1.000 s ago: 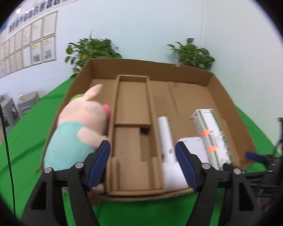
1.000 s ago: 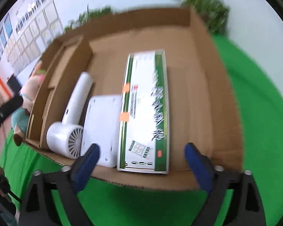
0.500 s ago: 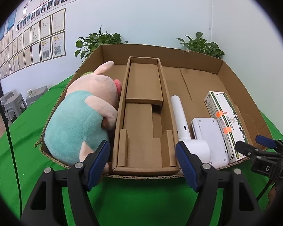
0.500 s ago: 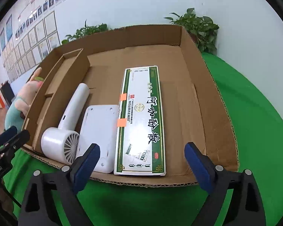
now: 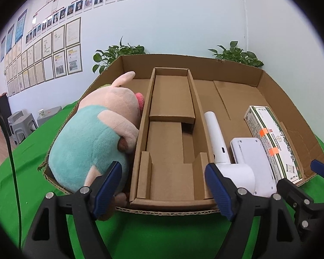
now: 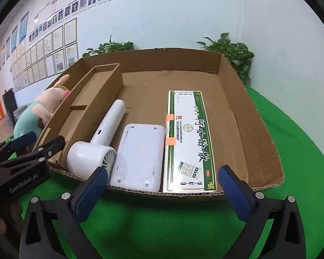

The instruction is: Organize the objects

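a green cloth (image 5: pixel 157 233) covers the table, with a pale wall of framed papers (image 5: pixel 51 60) and two potted plants (image 6: pixel 231 51) behind it. the left gripper (image 5: pixel 164 185) hovers over the cloth just short of the near edge of a wide, shallow cardboard box (image 5: pixel 267 92), its blue-padded fingers (image 5: pixel 107 185) spread wide with nothing between them. straight ahead at 12 o'clock sits a narrow cardboard insert (image 5: pixel 170 142) that runs front to back inside the box. at 10 o'clock a plush pig (image 5: pixel 97 138) in a teal shirt lies wedged between the insert and the box's left wall, bulging over the near rim. at 1 o'clock a white hair dryer (image 5: pixel 222 149) lies along the insert's right side, handle pointing to the back. the right gripper (image 6: pixel 162 192) also hangs over the cloth in front of the box, fingers (image 6: pixel 233 192) wide apart and empty. from it, at 11 o'clock, the hair dryer (image 6: pixel 99 144) shows its round vent toward the camera. at 12 o'clock a flat white device (image 6: pixel 140 157) lies just beside the dryer and touching a long green-and-white carton (image 6: pixel 188 140) with two orange tabs on its left edge. the carton lies flat, lengthwise front to back, at 12 to 1 o'clock. bare box floor lies to its right. the left gripper (image 6: pixel 30 146) shows at 9 o'clock in the right wrist view.
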